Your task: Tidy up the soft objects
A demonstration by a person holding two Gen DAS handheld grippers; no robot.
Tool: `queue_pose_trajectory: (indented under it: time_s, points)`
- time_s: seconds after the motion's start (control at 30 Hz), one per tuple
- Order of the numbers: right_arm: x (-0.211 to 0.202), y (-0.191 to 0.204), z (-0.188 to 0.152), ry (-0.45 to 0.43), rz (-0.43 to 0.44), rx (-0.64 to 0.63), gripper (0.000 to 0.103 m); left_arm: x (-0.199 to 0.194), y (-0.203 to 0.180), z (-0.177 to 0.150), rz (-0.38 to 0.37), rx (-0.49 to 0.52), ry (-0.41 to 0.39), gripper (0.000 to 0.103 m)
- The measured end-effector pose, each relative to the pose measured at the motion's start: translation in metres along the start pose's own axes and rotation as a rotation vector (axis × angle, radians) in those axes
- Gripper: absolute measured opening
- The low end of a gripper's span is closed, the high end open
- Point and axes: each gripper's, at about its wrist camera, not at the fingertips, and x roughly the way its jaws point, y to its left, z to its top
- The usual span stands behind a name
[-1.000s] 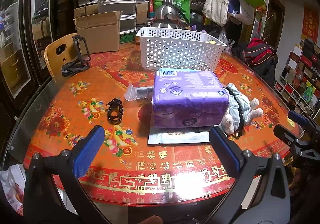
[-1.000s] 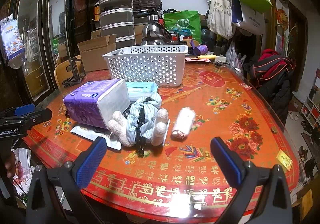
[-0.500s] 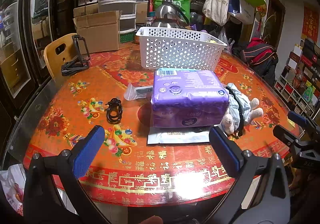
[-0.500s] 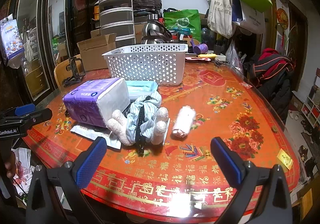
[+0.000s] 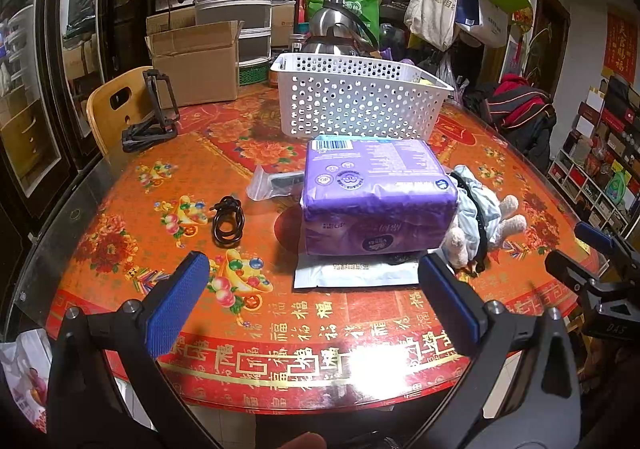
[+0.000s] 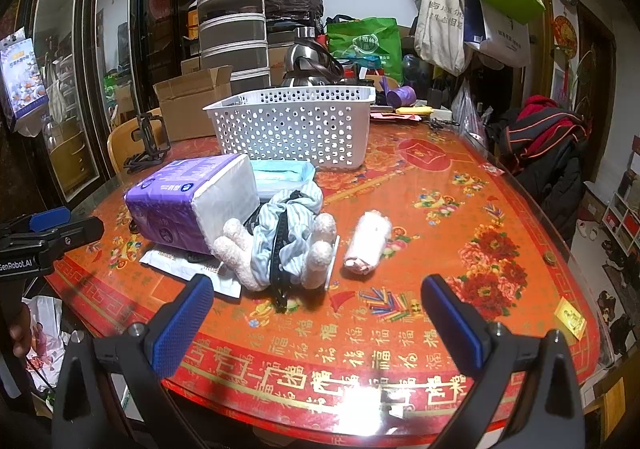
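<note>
Red 福-printed tablecloth (image 5: 304,313); "GenRobot.AI" left gripper (image 5: 312,291) and right gripper (image 6: 316,309) both spread, empty.

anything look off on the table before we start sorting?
Nothing spilled or damaged. The soft items lie loose in front of the white basket: the purple tissue pack sits on a flat white packet, the plush toy lies on its side against it, and a rolled cloth lies apart.

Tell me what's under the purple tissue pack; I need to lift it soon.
Under the purple tissue pack lies a flat white packet, its front edge sticking out. How far back it reaches is covered.
</note>
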Motion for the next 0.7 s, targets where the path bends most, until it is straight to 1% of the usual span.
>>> queue_pose_trajectory:
  time_s: [0.3,0.4,0.5,0.57,0.63,0.67,0.7]
  points:
    - [0.001,0.0,0.0,0.0,0.003,0.0,0.103,0.003,-0.001,0.0,-0.007,-0.002,0.004,0.103]
    - [0.004,-0.003,-0.002,-0.007,0.031,0.017,0.103,0.007,0.002,-0.001,-0.011,-0.011,0.012,0.103]
    - [0.009,-0.011,-0.003,-0.021,0.045,0.035,0.103,0.014,0.01,-0.001,0.003,-0.034,0.028,0.103]
    - [0.01,-0.02,-0.004,-0.062,0.027,0.056,0.103,0.017,0.014,-0.001,0.013,-0.036,0.021,0.103]
    - [0.012,-0.03,-0.004,-0.091,0.019,0.07,0.103,0.019,0.019,0.0,0.026,-0.039,-0.003,0.103]
    - [0.014,-0.035,-0.003,-0.083,0.016,0.071,0.103,0.02,0.022,0.002,0.034,-0.042,-0.018,0.103]
    - [0.02,-0.04,-0.002,-0.054,0.009,0.071,0.103,0.022,0.027,0.004,0.02,-0.046,-0.028,0.103]
